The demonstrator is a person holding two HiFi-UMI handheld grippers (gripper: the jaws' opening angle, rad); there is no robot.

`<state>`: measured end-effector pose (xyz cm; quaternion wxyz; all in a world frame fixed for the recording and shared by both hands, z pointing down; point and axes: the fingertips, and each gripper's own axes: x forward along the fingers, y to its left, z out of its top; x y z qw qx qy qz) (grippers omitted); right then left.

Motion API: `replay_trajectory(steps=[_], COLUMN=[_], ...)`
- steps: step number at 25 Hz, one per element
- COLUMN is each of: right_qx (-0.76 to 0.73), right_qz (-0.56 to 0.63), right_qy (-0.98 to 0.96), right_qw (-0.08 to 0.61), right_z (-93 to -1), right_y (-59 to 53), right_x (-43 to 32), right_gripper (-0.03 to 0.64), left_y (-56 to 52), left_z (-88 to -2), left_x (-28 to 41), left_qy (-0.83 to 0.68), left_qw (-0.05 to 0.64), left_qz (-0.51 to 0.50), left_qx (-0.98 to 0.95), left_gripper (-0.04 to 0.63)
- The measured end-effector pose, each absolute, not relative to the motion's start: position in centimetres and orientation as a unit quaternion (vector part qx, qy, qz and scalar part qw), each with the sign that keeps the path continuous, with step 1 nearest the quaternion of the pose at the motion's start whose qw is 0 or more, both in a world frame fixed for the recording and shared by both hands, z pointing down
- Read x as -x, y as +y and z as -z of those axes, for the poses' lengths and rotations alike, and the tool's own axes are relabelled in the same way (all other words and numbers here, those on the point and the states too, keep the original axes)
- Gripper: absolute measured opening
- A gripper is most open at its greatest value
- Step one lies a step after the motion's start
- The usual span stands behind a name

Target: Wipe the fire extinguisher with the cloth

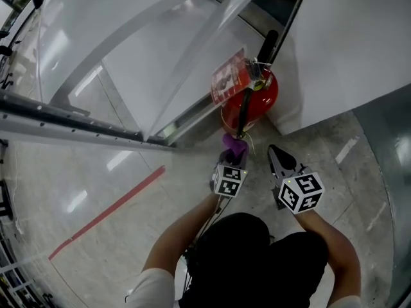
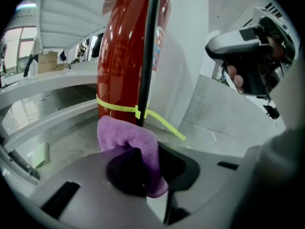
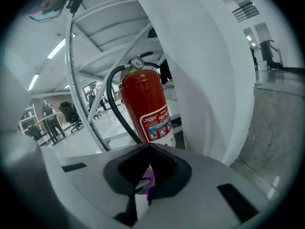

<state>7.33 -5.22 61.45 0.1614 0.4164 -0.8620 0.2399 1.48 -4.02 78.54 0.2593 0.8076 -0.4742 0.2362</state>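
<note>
In the head view the red fire extinguisher [image 1: 255, 96] stands upright in the upper middle of the frame, against a white panel [image 1: 347, 50] on a pale stone floor [image 1: 109, 165]. Just below it, the left gripper [image 1: 232, 159] has its jaws clamped on a bunched purple cloth [image 2: 127, 138]. In the left gripper view the cloth's top fold rises ahead of the jaws to just under the yellow strap [image 2: 116, 108] that rings the cylinder's lower part, beside the black hose [image 2: 148, 51]; whether cloth and cylinder touch cannot be told. The right gripper [image 1: 275, 154] is at lower right of the extinguisher, apart from it and from the cloth, its jaws closed to a point and holding nothing
</note>
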Motion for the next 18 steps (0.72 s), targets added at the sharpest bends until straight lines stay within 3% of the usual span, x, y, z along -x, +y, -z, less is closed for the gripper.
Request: replay_trajectory(steps=[18], right_qx=[-0.414], right_qz=[-0.221], right_qy=[-0.868], right_qw=[0.160], right_z=[-60.7], right_y=[-5.7], right_x=[-9.5], right_gripper=[0.014], left_y=[-6.4], left_z=[-75.0], left_x=[-2.2], left_qy=[-0.468], left_qw=[0.219], left_qz=[-0.240], left_qx=[-0.822], left_gripper=[0.052])
